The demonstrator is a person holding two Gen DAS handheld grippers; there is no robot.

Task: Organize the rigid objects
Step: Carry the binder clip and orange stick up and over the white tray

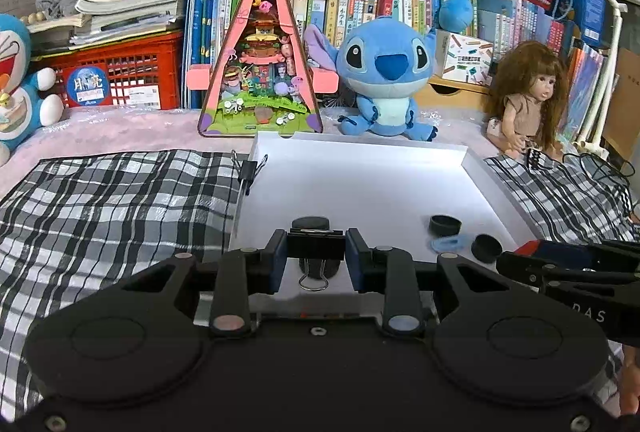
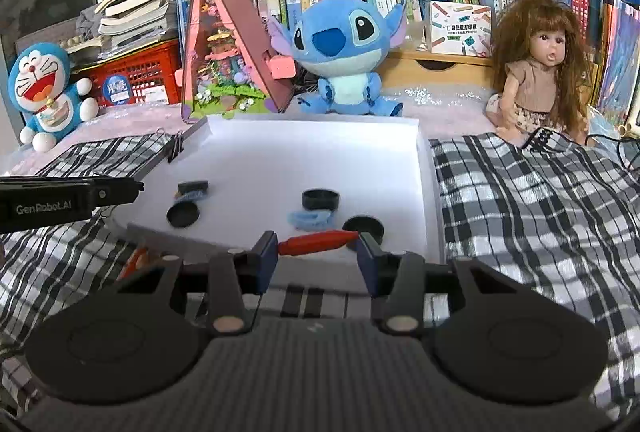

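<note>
Gripping a black binder clip [image 1: 316, 246] between its blue pads, the left gripper [image 1: 316, 252] hangs over the near edge of a white tray [image 1: 360, 148] on checked cloth [image 1: 120, 200]. Right gripper [image 2: 318, 244] is clamped end-to-end on a red marker-like piece [image 2: 316, 241], tray just beyond at 12 o'clock. Inside tray: black caps incl. one [image 2: 321, 198] w/ a blue clip [image 2: 310, 219] at its 6 o'clock. Stitch plush [image 2: 344, 52] sits behind.

Both wrist cameras are sitting low behind their fingers, looking forward and down at close range. Left view is facing the white tray [image 1: 360, 188] squarely; right view is viewing it from the right. Both are sharing tray, Stitch plush [image 2: 344, 48], bookshelf.
</note>
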